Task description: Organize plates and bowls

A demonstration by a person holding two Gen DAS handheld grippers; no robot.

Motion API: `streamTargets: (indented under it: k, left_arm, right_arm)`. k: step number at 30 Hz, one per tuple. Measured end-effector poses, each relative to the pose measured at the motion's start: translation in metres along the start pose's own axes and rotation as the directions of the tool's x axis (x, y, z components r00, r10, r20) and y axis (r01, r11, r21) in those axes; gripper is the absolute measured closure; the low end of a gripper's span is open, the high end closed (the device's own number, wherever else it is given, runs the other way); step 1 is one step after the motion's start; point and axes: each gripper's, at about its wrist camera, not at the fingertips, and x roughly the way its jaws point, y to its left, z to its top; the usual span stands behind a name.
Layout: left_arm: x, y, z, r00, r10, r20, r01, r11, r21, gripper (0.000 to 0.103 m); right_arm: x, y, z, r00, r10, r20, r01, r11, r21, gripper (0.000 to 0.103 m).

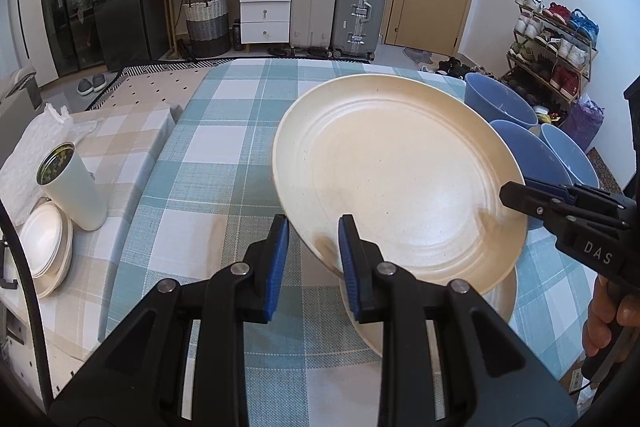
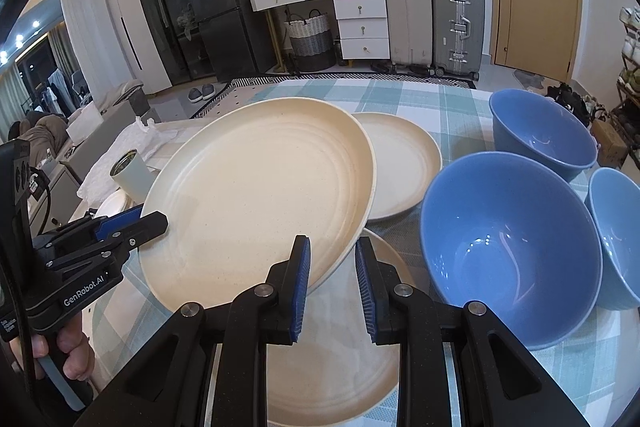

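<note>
A large cream plate point(image 1: 392, 179) hangs tilted above the table, held at two sides. My left gripper point(image 1: 314, 227) is shut on its near rim. My right gripper point(image 2: 333, 247) is shut on the opposite rim of the same plate point(image 2: 260, 195). Each wrist view shows the other gripper clamped on the plate's edge: the right gripper point(image 1: 516, 193) and the left gripper point(image 2: 154, 221). A second cream plate point(image 2: 400, 167) lies flat on the cloth behind it, and a third plate point(image 2: 332, 367) lies under the held one. Three blue bowls point(image 2: 508, 247) point(image 2: 540, 135) point(image 2: 616, 239) stand upright to the right.
The table wears a blue-and-white checked cloth point(image 1: 224, 155). On a beige cloth to the left stand a white tumbler point(image 1: 74, 187) and a stack of small white dishes point(image 1: 48, 247), with crumpled white plastic point(image 1: 32, 147) behind. A person's hand point(image 1: 608, 315) holds the right gripper's handle.
</note>
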Motion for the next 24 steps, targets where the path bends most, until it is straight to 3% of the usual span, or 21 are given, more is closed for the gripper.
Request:
streamTargets:
  k: [24]
  left_arm:
    - [0.013, -0.021, -0.022, 0.999, 0.001, -0.041, 0.001, 0.999, 0.049, 0.081]
  right_arm:
    - [0.001, -0.018, -0.036, 0.999, -0.008, -0.032, 0.009, 0.998, 0.055, 0.079]
